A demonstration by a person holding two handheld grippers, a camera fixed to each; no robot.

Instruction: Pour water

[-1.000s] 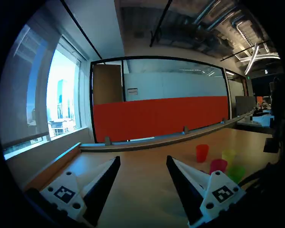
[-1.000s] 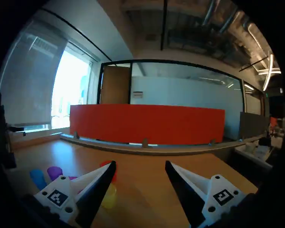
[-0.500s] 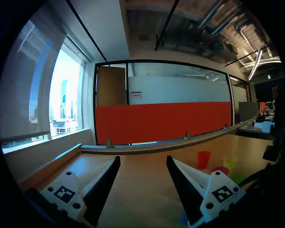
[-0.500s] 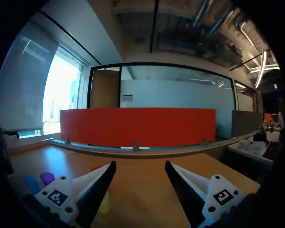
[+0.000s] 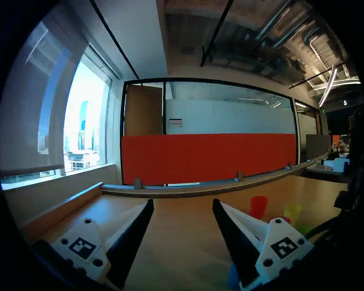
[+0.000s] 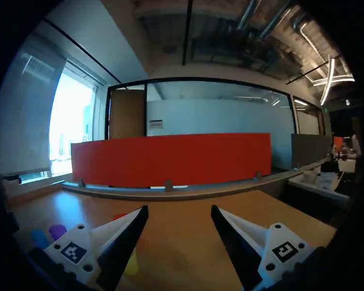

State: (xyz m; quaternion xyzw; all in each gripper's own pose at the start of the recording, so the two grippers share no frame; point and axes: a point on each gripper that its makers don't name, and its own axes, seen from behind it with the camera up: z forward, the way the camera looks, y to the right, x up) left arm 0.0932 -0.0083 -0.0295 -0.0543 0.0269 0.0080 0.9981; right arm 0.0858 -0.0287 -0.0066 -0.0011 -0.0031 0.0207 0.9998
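Several small plastic cups stand on a wooden table [image 5: 182,242]. In the left gripper view a red cup [image 5: 258,206], a yellow cup [image 5: 292,212] and a green cup [image 5: 306,229] stand to the right of my left gripper [image 5: 182,202]. A blue cup [image 5: 234,279] peeks out under its right finger. The left gripper is open and holds nothing. In the right gripper view a blue cup [image 6: 39,237], a purple cup [image 6: 57,230], a red cup [image 6: 120,217] and a yellow cup [image 6: 131,262] sit low at the left, partly behind the left finger. My right gripper [image 6: 179,208] is open and holds nothing.
An orange partition panel [image 5: 208,157] runs along the table's far edge [image 6: 182,194]. A bright window [image 5: 82,140] lies to the left. Another desk with clutter [image 6: 327,182] stands beyond the table's right edge.
Both views have tilted slightly upward, so the cups sit lower in each view. A blue cup has come into sight under the left gripper's right finger. Both grippers stay open.
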